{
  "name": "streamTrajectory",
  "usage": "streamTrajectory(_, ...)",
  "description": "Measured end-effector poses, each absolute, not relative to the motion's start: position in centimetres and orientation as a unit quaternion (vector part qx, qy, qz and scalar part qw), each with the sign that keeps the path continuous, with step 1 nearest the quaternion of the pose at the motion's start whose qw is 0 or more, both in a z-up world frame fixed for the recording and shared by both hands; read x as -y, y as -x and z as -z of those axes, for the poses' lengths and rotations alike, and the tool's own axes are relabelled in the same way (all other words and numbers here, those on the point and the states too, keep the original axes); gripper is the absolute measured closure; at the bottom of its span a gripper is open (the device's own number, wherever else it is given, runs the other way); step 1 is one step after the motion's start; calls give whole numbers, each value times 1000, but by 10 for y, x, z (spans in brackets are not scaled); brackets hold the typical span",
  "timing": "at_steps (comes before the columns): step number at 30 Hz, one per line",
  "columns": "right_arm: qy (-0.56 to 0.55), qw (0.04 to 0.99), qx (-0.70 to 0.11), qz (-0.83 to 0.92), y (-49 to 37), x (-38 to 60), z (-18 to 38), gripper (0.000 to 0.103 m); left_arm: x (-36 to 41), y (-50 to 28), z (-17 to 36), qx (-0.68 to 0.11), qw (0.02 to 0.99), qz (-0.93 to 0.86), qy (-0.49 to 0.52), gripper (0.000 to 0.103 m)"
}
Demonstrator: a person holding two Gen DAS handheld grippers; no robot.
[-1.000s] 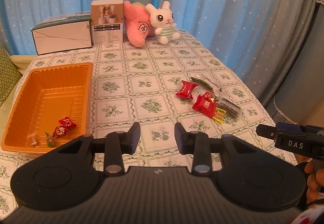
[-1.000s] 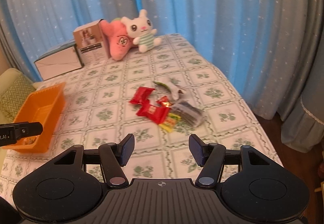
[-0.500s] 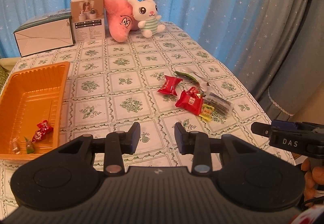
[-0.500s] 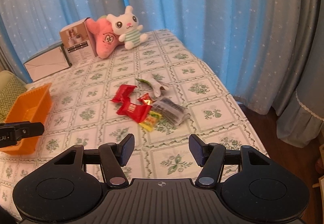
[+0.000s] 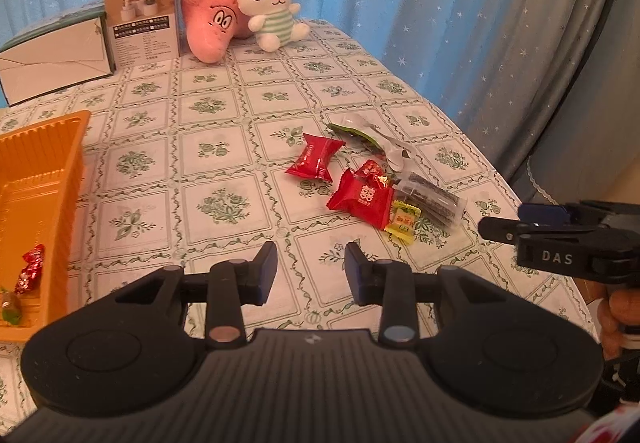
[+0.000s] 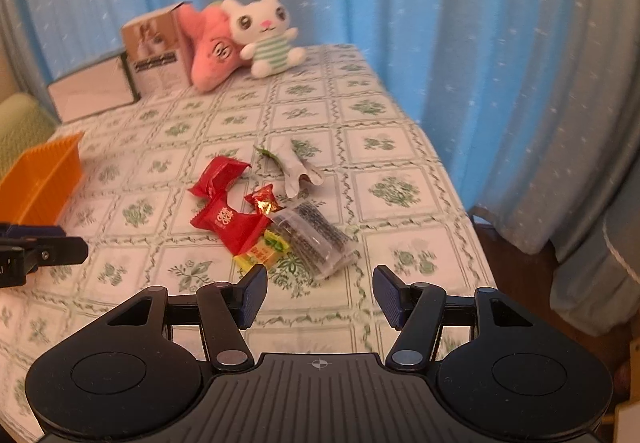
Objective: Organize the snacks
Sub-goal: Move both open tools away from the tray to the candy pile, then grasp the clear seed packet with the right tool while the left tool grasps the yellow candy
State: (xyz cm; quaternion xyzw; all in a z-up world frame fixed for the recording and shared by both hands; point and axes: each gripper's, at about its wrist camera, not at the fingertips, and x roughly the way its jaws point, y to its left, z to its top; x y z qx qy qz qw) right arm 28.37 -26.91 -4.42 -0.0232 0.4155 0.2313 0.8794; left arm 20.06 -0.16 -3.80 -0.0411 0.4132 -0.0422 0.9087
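A pile of snacks lies on the tablecloth: a red candy pack (image 5: 316, 161) (image 6: 219, 175), a larger red pack (image 5: 362, 197) (image 6: 230, 223), a small red foil candy (image 6: 263, 199), a yellow candy (image 5: 404, 221) (image 6: 262, 249), a clear pack of dark sticks (image 5: 434, 199) (image 6: 314, 239) and a white-green wrapper (image 5: 370, 139) (image 6: 294, 163). An orange tray (image 5: 40, 179) (image 6: 44, 179) at the left holds a red candy (image 5: 30, 273) and a green one (image 5: 10, 309). My left gripper (image 5: 310, 271) is open and empty, short of the pile. My right gripper (image 6: 320, 295) is open and empty just before the clear pack.
A white box (image 5: 52, 63), a printed carton (image 5: 140, 27), a pink plush (image 5: 208, 23) and a white bunny plush (image 5: 272, 7) stand at the table's far end. Blue curtains hang behind and to the right. The table edge runs along the right side.
Both grippers have moved toward the snack pile, which now looks larger and closer. The tray has slid toward the left edge of both views. Both stay open.
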Motion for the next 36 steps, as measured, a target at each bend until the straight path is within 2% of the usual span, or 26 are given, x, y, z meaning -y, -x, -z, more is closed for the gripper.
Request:
streamTrajectory(13,148,848,-409,-303,-342,233,99,44,-2,-229,69,-429,900,45,60,70)
streamTrajectory(15,153,843,-414,-308,-348,231,105,51,-3,-230,73,-431,899,48,62,70)
streamTrajectory(17,154,836,-420,-319,-354,229,109,54,-4,-230,76,-433,898,51,63,70)
streamTrajectory(21,142,831,-428,-325,-352,229,108,65,-8,-229,81,-434,897,52,65,70)
streamTrajectory(26,130,825,-438,-332,-322,218,102,66,-14,-219,87,-435,896,61,66,70)
streamTrajectory(33,53,800,-453,-388,-265,197,97,66,-18,-197,98,-437,893,81,64,70)
streamTrajectory(36,34,823,-447,-348,-255,203,95,66,-13,-192,102,-432,896,88,54,70)
